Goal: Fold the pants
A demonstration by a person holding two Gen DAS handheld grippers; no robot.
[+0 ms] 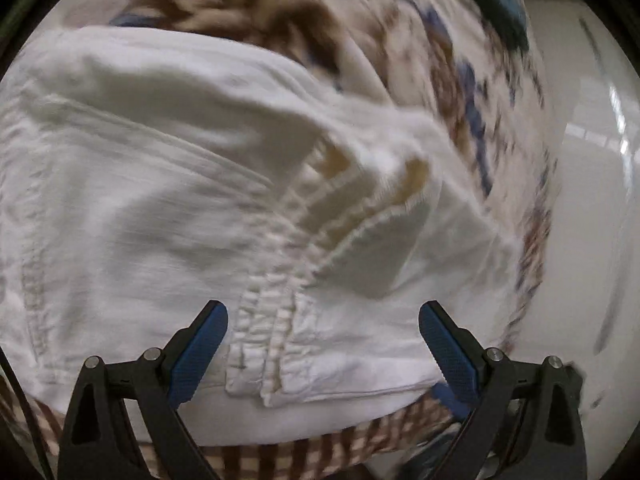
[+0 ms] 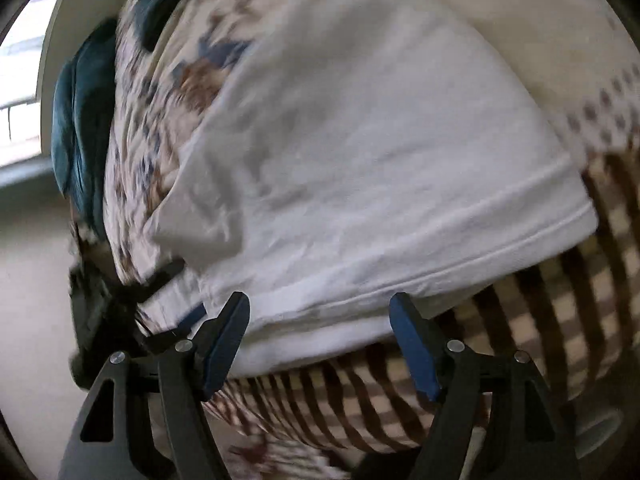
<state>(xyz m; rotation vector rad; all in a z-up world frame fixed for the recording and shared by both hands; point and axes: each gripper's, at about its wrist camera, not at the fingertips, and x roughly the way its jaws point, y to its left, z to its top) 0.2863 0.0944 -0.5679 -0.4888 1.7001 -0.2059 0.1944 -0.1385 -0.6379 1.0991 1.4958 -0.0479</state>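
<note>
We see both claws, left gripper (image 1: 323, 320) and right gripper (image 2: 320, 312), gaping wide over white pants (image 1: 168, 184) on a patterned bedspread (image 1: 256, 4) at twelve o'clock.

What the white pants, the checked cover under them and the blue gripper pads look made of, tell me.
White pants: seemingly a light woven cotton or linen, matte; faint crinkle, stitched seams, gathered elastic waistband.
Checked cover: soft printed fabric, brown and cream, matte; blur hides the weave.
Blue gripper pads: probably rubber or textured plastic; fine knurled grid, dull sheen, mounted on black plastic fingers.
</note>
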